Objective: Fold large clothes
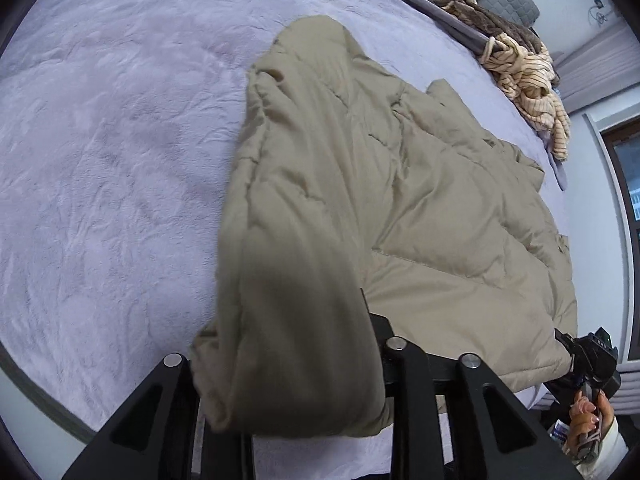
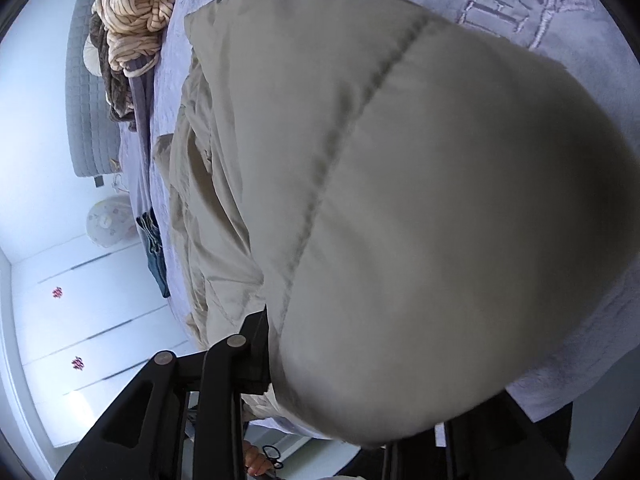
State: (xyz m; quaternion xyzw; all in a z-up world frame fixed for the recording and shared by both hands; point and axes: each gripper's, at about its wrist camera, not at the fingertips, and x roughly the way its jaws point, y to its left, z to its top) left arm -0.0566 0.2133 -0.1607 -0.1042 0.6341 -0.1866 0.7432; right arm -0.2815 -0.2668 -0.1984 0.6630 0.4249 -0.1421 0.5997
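A padded beige jacket lies spread on a bed covered by a lilac fleece blanket, filling the centre and right of the left wrist view. The left gripper, at the bottom of that frame, has its jaws clamped on a bunched fold of the jacket, which drapes over them. In the right wrist view the right gripper sits at the bottom, with a thick quilted part of the jacket bulging over the jaws and hiding most of the frame; they are clamped on it. A striped cream garment lies heaped near the bed's edge at the upper right of the left view, beside a brown throw.
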